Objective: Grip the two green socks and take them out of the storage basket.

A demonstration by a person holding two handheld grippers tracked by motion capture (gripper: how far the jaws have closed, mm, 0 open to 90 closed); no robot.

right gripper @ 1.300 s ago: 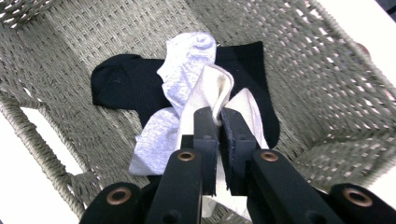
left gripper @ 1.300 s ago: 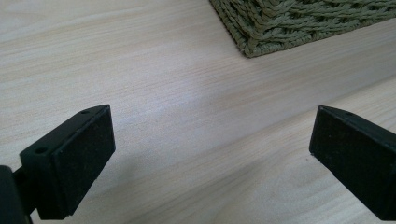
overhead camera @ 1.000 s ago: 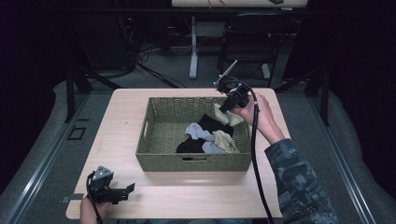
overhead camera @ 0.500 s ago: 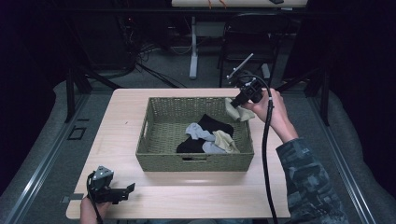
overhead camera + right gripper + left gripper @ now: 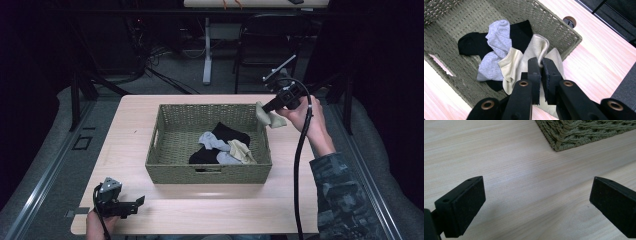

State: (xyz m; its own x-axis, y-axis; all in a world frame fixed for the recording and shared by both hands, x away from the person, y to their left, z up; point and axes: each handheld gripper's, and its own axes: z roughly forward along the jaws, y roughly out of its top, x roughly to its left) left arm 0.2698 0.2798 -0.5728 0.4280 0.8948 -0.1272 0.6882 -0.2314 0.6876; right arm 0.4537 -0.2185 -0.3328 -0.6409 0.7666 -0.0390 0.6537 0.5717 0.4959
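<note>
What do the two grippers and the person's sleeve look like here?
Both the left gripper and the right gripper are black with blocky, flat-faced jaws; a grey three-cornered plate tops the left. A thick black cable trails from the right. The sleeve is grey camouflage-patterned.

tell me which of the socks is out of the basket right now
The beige sock pinched in the right gripper, hanging over the basket's right rim. The grey, black and cream socks lie in a heap on the basket floor.
</note>
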